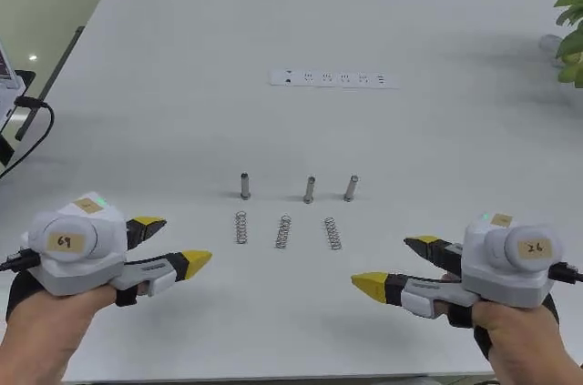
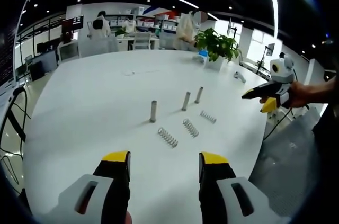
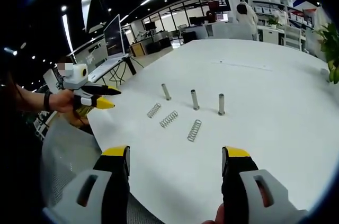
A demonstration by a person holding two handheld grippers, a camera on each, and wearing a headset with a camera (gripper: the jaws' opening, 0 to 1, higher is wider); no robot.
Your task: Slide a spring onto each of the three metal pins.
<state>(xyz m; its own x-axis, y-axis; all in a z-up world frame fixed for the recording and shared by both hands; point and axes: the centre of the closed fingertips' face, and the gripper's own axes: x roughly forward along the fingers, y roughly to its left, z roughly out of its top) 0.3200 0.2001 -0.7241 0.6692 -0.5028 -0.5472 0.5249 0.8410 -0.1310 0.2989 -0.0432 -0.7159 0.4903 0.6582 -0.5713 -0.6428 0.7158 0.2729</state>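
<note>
**Springs waiting, pins bare.** Two grippers hang over the near edge of a white table (image 1: 437, 157). The left gripper (image 1: 182, 239) is at the near left and the right gripper (image 1: 387, 260) at the near right. Each has its yellow-tipped jaws spread apart and holds nothing.

Between them, a little farther out, the left spring (image 1: 240, 227), middle spring (image 1: 283, 231) and right spring (image 1: 332, 233) lie flat in a row. Just beyond each stands its partner: the left pin (image 1: 245, 186), middle pin (image 1: 310, 189) and right pin (image 1: 352, 188), all on end and none yet carrying a spring. A power strip (image 1: 333, 78) sits well beyond the pins.

The hazards look plain enough:
- The springs are thin and round, so a pinch off centre could send one rolling or shooting out of the jaws. Too hard a squeeze could crush its coils.
- The springs lie near one another, so wide jaws coming down on one may knock its neighbour.
- The pins appear to stand loose. A spring lowered off-axis could catch on a pin's top and tip it, perhaps into the next pin.
</note>
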